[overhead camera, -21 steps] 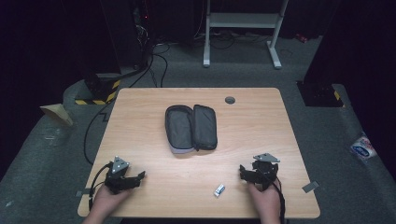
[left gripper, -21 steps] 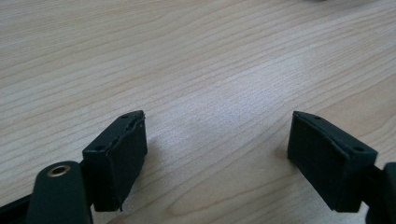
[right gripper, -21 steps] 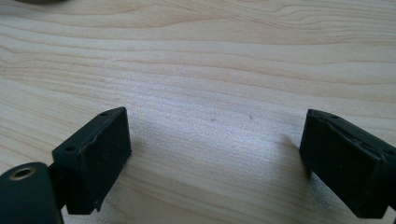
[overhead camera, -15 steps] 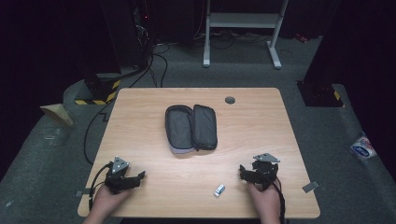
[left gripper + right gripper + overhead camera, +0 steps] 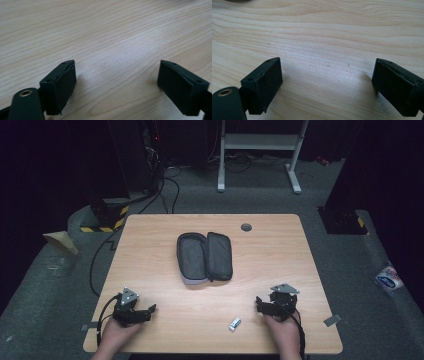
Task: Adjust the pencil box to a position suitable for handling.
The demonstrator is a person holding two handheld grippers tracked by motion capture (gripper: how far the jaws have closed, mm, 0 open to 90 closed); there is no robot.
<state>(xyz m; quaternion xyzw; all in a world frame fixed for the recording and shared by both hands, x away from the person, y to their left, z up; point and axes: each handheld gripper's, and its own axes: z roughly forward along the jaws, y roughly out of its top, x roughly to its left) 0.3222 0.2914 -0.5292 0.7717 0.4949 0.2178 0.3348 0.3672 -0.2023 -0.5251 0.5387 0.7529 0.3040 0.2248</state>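
2 empty wide claws (image 5: pixel 145 312) (image 5: pixel 261 306), 1 case (image 5: pixel 205 257), 1 small white item (image 5: pixel 234 323)

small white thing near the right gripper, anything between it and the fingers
Nothing visible. The small white thing lies alone on the table, just left of the right gripper, with bare wood between them. The open pouch sits farther back, out of the way.

The surface (image 5: pixel 150 250) is pale wood with wavy grain. The open case (image 5: pixel 205 257) is dark grey (lighter edge below). The small object (image 5: pixel 234 323) is white; both grippers' fingers (image 5: pixel 58 87) are black.
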